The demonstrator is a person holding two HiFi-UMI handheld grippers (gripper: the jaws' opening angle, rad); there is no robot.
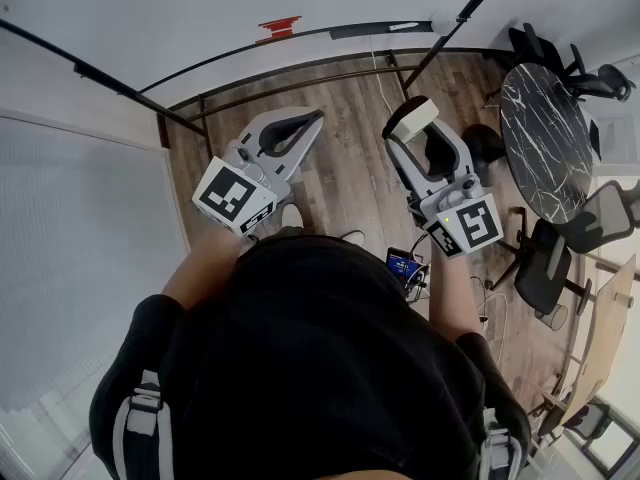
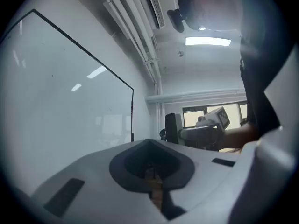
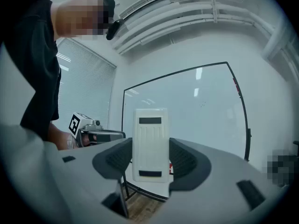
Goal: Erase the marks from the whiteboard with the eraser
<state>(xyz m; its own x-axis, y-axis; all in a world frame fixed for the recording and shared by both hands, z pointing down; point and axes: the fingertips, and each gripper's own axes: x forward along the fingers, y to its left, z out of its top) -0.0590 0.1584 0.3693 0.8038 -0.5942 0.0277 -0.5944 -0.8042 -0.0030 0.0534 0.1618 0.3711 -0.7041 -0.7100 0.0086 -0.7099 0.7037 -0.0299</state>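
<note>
My right gripper (image 3: 150,161) is shut on a white rectangular eraser (image 3: 150,139), held upright between its dark pads. The eraser hangs in the air in front of the glass whiteboard (image 3: 196,106), apart from it. In the head view the eraser (image 1: 409,118) sticks out of the right gripper (image 1: 420,136) above the wooden floor. My left gripper (image 1: 308,120) is level with it to the left, jaws together with nothing in them. The whiteboard (image 2: 60,101) fills the left gripper view's left side. I can make out only faint specks on the board.
A small red piece (image 1: 278,28) sits at the whiteboard's black frame. A round black marble table (image 1: 545,138) and office chairs (image 1: 550,258) stand to the right. Window blinds (image 1: 80,248) cover the left wall. Wooden floor (image 1: 350,168) lies below both grippers.
</note>
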